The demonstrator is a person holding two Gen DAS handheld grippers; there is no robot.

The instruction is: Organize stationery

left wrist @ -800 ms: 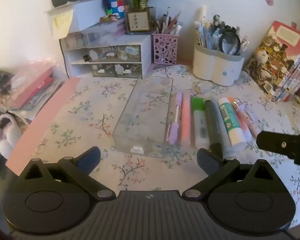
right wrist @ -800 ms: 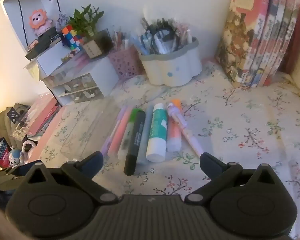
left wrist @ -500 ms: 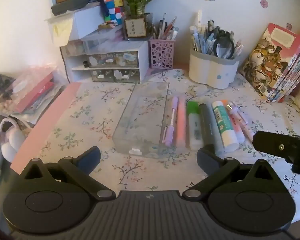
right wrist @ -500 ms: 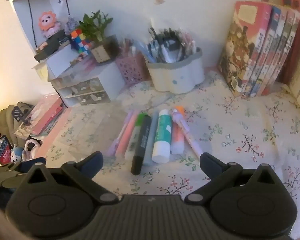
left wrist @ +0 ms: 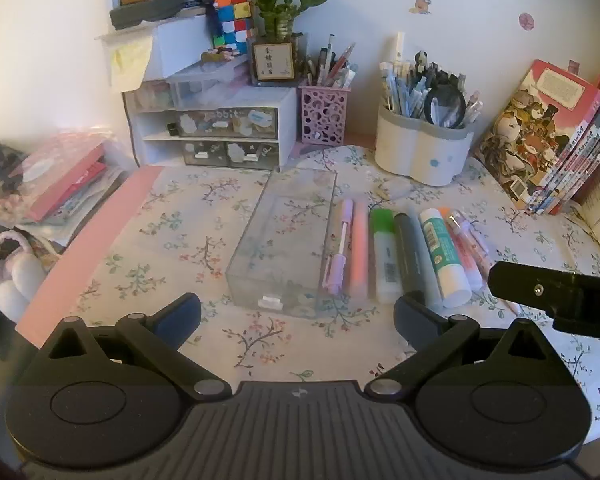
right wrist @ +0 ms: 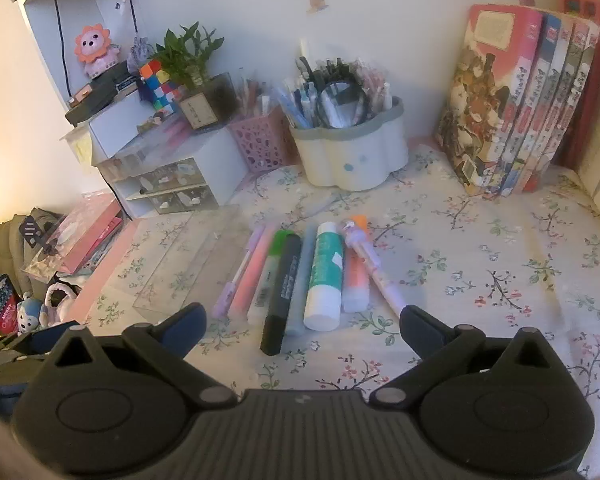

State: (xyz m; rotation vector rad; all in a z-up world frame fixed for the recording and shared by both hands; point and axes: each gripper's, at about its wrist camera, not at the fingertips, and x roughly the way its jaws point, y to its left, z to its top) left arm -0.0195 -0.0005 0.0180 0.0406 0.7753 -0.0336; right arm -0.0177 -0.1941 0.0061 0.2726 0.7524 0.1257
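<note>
The left gripper point(left wrist: 296, 314) and right gripper point(right wrist: 302, 322) are held with fingers spread, nothing between them. A clear box point(left wrist: 288, 236) lies ahead of the left fingers, and pens point(right wrist: 300, 272) are lined up on the tabletop point(right wrist: 480, 280) just ahead of the right fingers.

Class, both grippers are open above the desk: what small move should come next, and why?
Probably lower the right gripper onto the black marker. It lies nearest, between the open jaws, while the clear box beside the row stands empty and nothing is held.

left tool point(left wrist: 296, 314): jaws wide, empty | clear box point(left wrist: 286, 240): on tablecloth point(left wrist: 172, 240) | pens point(left wrist: 404, 252): beside box
</note>
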